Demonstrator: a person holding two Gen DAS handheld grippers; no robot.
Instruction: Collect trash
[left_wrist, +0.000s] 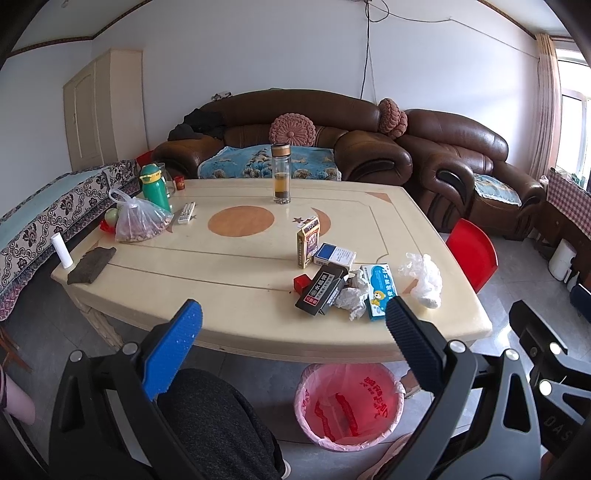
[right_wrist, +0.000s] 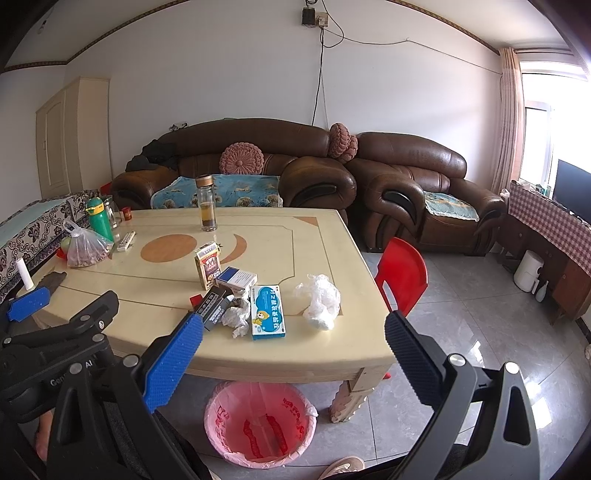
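Trash lies near the cream table's (left_wrist: 236, 295) front right: a crumpled white plastic bag (left_wrist: 423, 278) (right_wrist: 320, 301), crumpled tissue (left_wrist: 351, 297) (right_wrist: 236, 317), a blue-white box with a bear (left_wrist: 378, 291) (right_wrist: 267, 312), a black box (left_wrist: 321, 290) (right_wrist: 214, 308), a blue-white pack (left_wrist: 334, 254) (right_wrist: 236, 277) and an upright yellow box (left_wrist: 307, 242) (right_wrist: 207, 264). A bin with a pink liner (left_wrist: 349, 406) (right_wrist: 260, 424) stands on the floor under the table's front edge. My left gripper (left_wrist: 293, 317) is open and empty before the table. My right gripper (right_wrist: 293, 325) is open and empty, over the front edge.
A glass tea bottle (left_wrist: 281, 173), green flask (left_wrist: 155, 186), bag of nuts (left_wrist: 138, 221), remote (left_wrist: 186, 213), dark cloth (left_wrist: 92, 264) and white roll (left_wrist: 62, 251) sit on the table. A red plastic chair (right_wrist: 402, 275) stands at its right. Brown leather sofas (right_wrist: 417, 192) stand behind.
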